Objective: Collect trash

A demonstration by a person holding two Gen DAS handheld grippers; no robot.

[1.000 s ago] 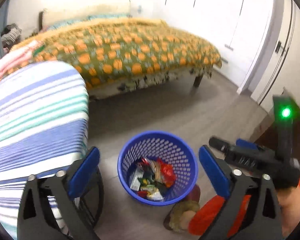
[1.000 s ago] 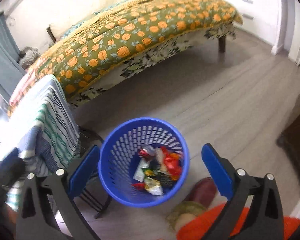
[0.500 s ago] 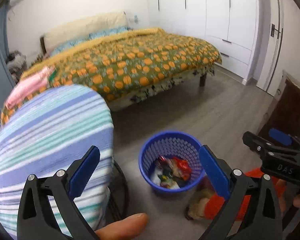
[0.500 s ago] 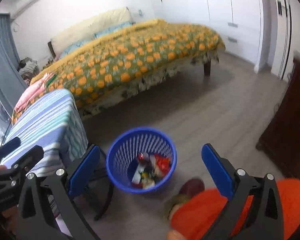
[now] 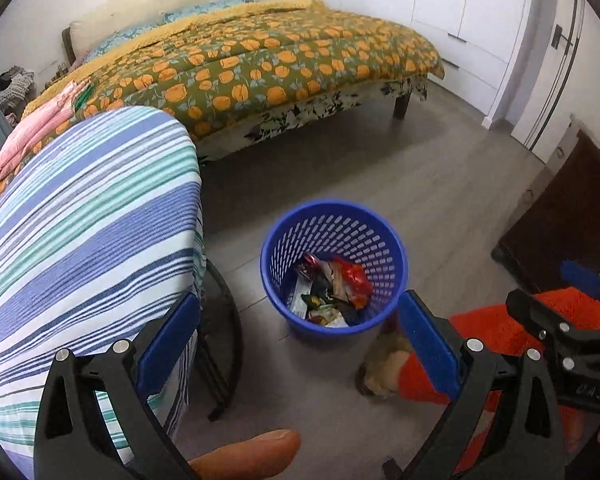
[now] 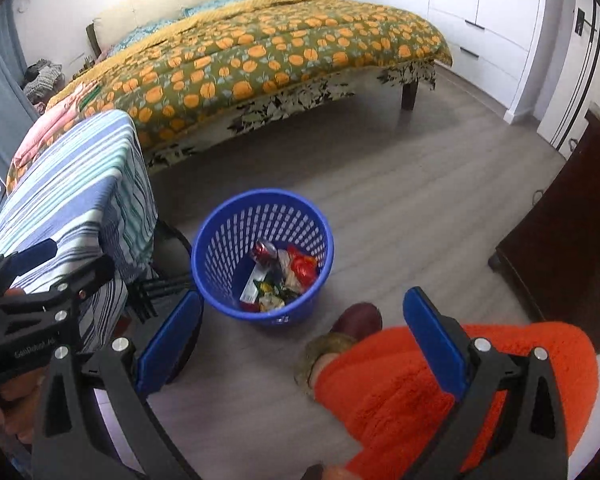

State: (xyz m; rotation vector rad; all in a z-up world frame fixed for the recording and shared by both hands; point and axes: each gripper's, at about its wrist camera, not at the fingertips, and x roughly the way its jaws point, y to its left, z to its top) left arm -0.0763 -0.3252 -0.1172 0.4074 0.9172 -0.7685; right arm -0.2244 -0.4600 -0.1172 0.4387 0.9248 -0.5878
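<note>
A blue perforated basket [image 5: 276,252] stands on the grey floor, also in the right wrist view [image 6: 204,248]. Inside lie several wrappers [image 5: 332,292] and a red can [image 6: 263,251]. My left gripper [image 5: 300,336] is open and empty, held above and in front of the basket. My right gripper [image 6: 304,332] is open and empty, also above the basket's near side. The right gripper shows at the right edge of the left wrist view [image 5: 564,328]; the left gripper shows at the left edge of the right wrist view [image 6: 32,292].
A small table under a striped cloth [image 5: 80,240] stands left of the basket. A bed with an orange-patterned cover [image 5: 260,68] lies behind. A dark wooden cabinet [image 6: 560,248] is at the right. The person's orange-clad leg [image 6: 400,380] and slippered foot [image 6: 356,318] are near the basket.
Both grippers have risen and drawn back from the basket, which now looks smaller and farther off. Both stayed open and empty.
</note>
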